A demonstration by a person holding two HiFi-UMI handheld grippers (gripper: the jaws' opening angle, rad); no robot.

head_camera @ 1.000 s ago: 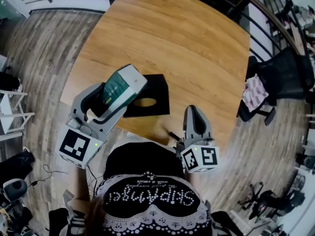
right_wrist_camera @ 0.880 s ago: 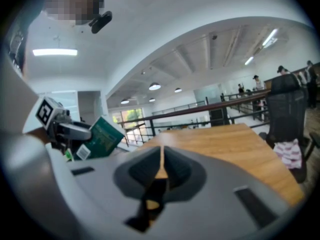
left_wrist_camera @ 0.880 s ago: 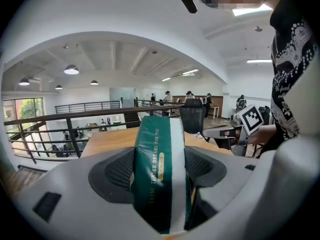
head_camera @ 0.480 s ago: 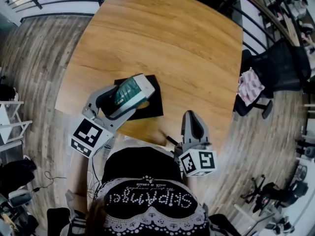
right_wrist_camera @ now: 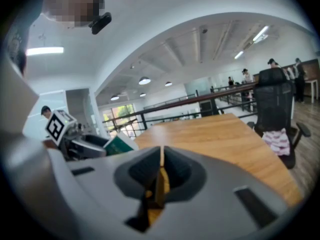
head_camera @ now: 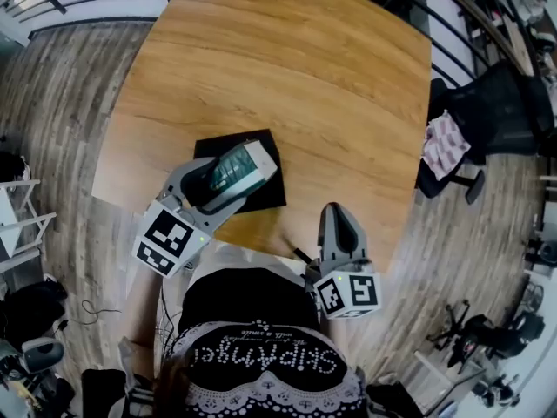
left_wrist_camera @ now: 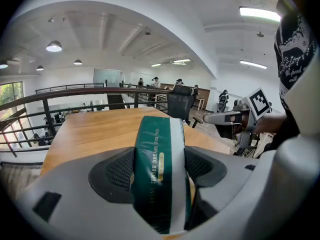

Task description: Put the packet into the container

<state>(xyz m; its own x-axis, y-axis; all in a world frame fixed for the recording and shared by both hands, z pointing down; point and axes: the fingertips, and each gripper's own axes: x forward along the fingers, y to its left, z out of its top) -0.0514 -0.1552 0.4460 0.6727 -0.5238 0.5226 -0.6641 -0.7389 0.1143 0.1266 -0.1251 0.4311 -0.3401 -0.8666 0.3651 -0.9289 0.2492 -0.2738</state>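
Green-and-white packet [head_camera: 237, 165]: pinched between the jaws of the left gripper [left_wrist_camera: 160, 176], apparently above the black container [head_camera: 270, 190] on the counter [head_camera: 287, 77], frame centre-left. Not yet released; lowering and release remain. Right gripper [right_wrist_camera: 161, 171]: jaws pressed together, empty.

Packet [head_camera: 233, 167] in left tongs [head_camera: 244, 171], seemingly over container [head_camera: 266, 195] on table [head_camera: 287, 59]; right tongs [head_camera: 338, 212] rightward.

The packet [head_camera: 237, 164] pinched between the left gripper's [left_wrist_camera: 160, 165] jaws looks like smooth printed film, deep green with a white band and a slight sheen. The gripper's shell is matt grey plastic; the pads [left_wrist_camera: 119, 170] on either side of the packet are dark and finely textured, rubbery-looking. Below the jaws the container [head_camera: 268, 195] is flat matt black. The tabletop [head_camera: 296, 77] is smooth wood with a soft satin finish, its grain plain to see.
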